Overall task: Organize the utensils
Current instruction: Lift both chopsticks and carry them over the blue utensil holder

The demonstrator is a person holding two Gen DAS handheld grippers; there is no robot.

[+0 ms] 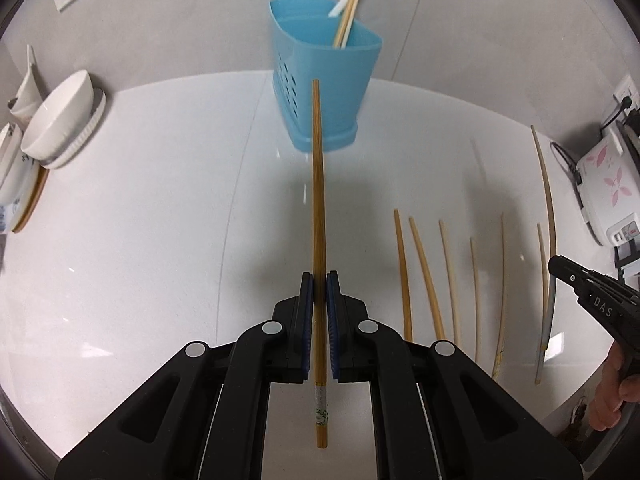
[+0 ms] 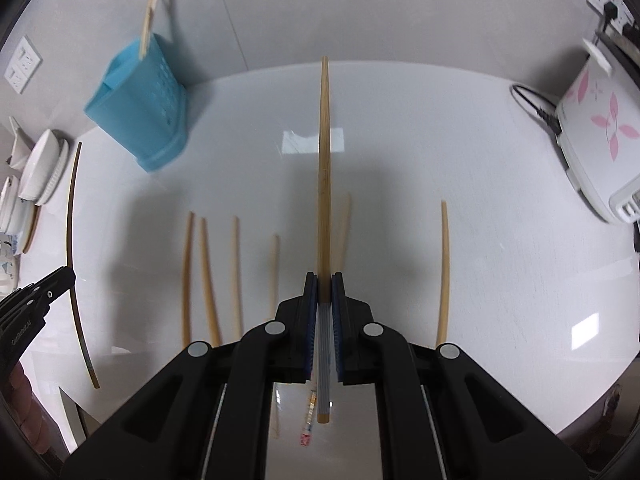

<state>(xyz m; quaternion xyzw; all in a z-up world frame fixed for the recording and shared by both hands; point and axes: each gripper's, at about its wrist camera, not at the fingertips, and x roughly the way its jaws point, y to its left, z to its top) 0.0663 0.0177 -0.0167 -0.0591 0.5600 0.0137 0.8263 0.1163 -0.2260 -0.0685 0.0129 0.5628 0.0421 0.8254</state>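
White and shiny, the table [image 1: 140,240] runs back to a grey wall. On it, near the wall, stands a blue holder [image 1: 324,80] with holes in its side, and two sticks lean out of its top. The left gripper [image 1: 320,280] is pinched tight on a brown chopstick [image 1: 319,200]. That stick runs straight out from between the blue pads, up off the table, and its thin tip points toward the blue holder. Its thick end, with a small painted band, pokes out behind the pads. The right gripper [image 2: 325,280] is pinched tight on a second chopstick [image 2: 325,160]. This one is light wood in front and clear grey at the back, where the pads squeeze it. It also sticks straight ahead, and in the right wrist view the blue holder stands well off to its left. More loose chopsticks [image 1: 424,272] lie side by side on the table. They rest between the two grippers and below the held sticks. One more chopstick [image 2: 443,272] lies alone to the right of the right gripper. White bowls [image 1: 60,116] are stacked at the left edge of the table. A white cooker [image 2: 596,136] with pink flowers sits at the right edge.
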